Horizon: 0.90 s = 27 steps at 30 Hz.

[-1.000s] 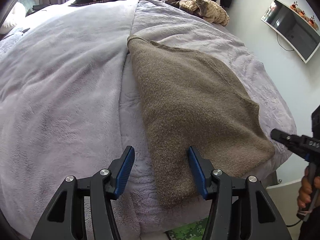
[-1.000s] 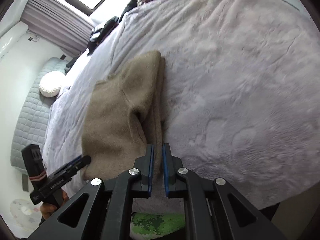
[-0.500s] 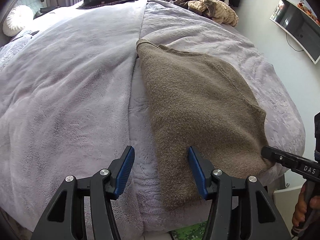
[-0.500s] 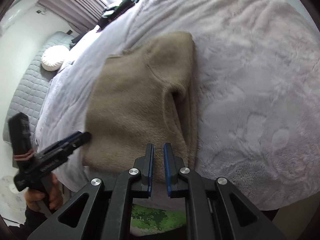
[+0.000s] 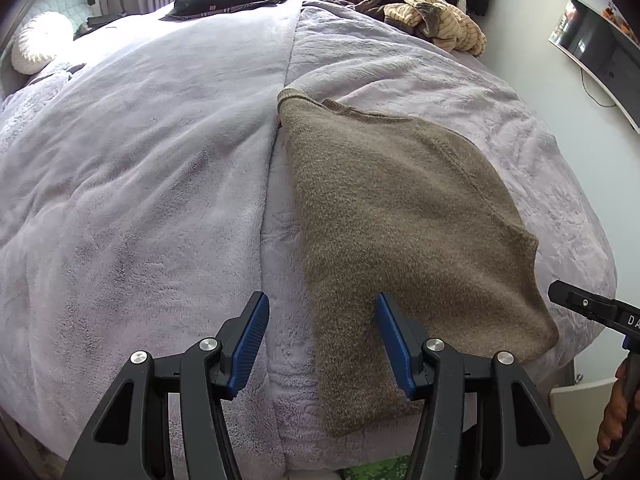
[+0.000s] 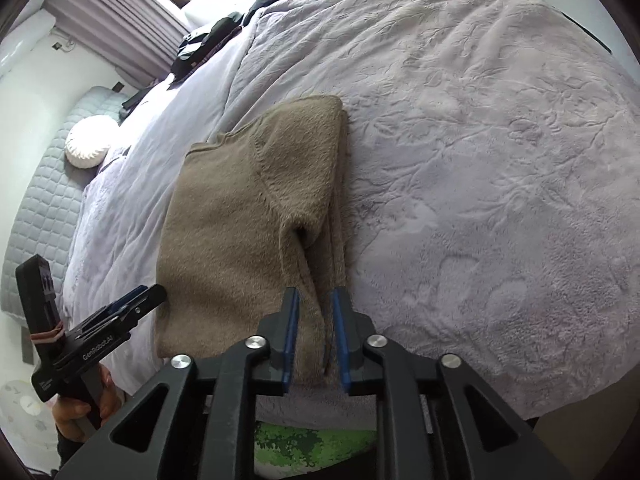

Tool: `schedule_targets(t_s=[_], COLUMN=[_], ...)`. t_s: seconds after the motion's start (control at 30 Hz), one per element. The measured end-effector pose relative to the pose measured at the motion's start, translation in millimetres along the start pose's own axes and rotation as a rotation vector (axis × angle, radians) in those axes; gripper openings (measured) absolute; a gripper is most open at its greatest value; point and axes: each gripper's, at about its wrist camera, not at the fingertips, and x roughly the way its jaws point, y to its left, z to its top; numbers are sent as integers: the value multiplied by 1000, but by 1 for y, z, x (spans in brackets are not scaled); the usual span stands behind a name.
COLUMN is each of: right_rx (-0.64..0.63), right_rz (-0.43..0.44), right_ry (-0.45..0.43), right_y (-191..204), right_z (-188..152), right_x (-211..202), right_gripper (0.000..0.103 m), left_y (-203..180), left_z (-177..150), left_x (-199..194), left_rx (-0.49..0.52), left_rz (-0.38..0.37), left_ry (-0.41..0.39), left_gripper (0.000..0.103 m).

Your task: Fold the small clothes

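Note:
A brown knitted sweater point(image 5: 396, 220) lies folded lengthwise on the lilac bed cover point(image 5: 140, 168), its near end at the bed's front edge. My left gripper point(image 5: 320, 340) is open and empty over the sweater's near left corner. In the right wrist view the sweater point(image 6: 240, 216) shows a folded sleeve along its right side. My right gripper point(image 6: 314, 332) is partly open, its jaws standing either side of the sleeve's near end without clamping it. The right gripper's tip also shows in the left wrist view point(image 5: 580, 304), and the left gripper in the right wrist view point(image 6: 132, 304).
A pile of striped and dark clothes point(image 5: 432, 12) lies at the far end of the bed. A round white cushion point(image 5: 40, 40) sits at the far left. A monitor point(image 5: 600, 48) hangs on the right wall. A green mat point(image 6: 312, 452) lies on the floor below the bed edge.
My right gripper has opened from shut and released the sleeve end. The left gripper has drawn back and risen a little, staying open. The sweater lies flat.

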Motion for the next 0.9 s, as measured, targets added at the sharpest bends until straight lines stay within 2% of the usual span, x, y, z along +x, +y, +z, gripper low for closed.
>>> schedule_targets(t_s=[0.03, 0.17, 0.27, 0.3, 0.33, 0.37, 0.4, 0.57, 0.63, 0.67, 0.9], right_rx=[-5, -37, -63, -76, -85, -97, -109, -145, -154, -158, -215], right_rz=[-4, -28, -37, -40, -47, -58, -70, -115, -156, -168, -241], right_ry=[-1, -1, -3, -4, -3, -2, 0, 8, 5, 0, -18], right_y=[3, 13, 24, 28, 32, 36, 40, 57, 64, 66, 79], right_z=[1, 9, 17, 20, 22, 25, 27, 36, 38, 38, 32], right_x=[0, 1, 2, 3, 4, 5, 7, 12, 13, 13, 11], right_gripper=[26, 47, 51, 53, 55, 61, 64, 64, 76, 89, 91], left_y=[0, -1, -6, -8, -10, -11, -13, -24, -25, -24, -22], left_z=[1, 7, 14, 16, 19, 21, 22, 31, 34, 34, 30], left_x=[0, -2, -5, -6, -7, -9, -13, -18, -15, -14, -6], left_rx=[-3, -7, -2, 1, 5, 7, 10, 42, 34, 28, 5], left_rz=[0, 9, 9, 8, 10, 16, 27, 46, 55, 57, 108], left_ry=[1, -5, -12, -17, -23, -32, -63, -92, -78, -73, -55], left_gripper=[57, 57, 57, 62, 73, 96, 100, 100, 100, 100, 100])
